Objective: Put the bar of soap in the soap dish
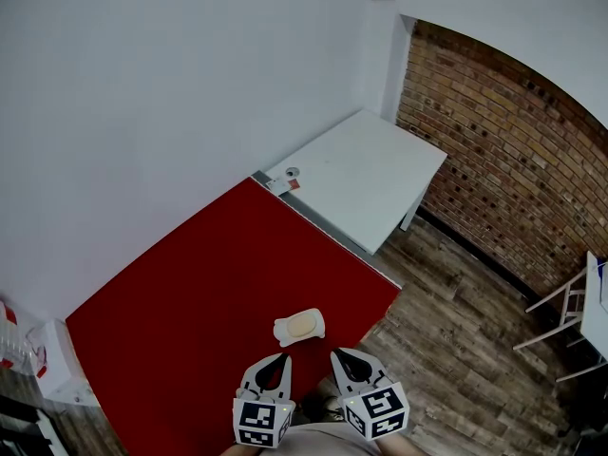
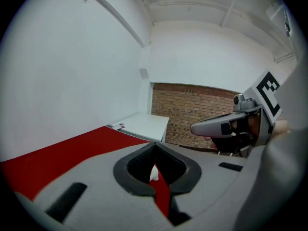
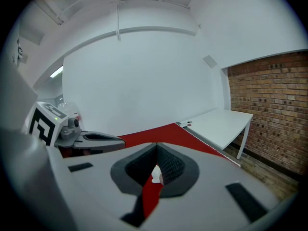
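Jaws of your left gripper are pressing together with nothing between them, and you are holding it low over the near edge of the red table. Through the notch behind its tips a white sliver is showing, probably the dish's edge, though that view is too narrow to be sure. Just ahead of the left gripper's tips, and a little toward your other gripper, the soap dish is sitting on the red surface, apart from both grippers, and the bar of soap is lying in it. You are holding your right gripper beside the left one, its jaws likewise closed and empty. Far ahead of it a white table is butting against the red one.
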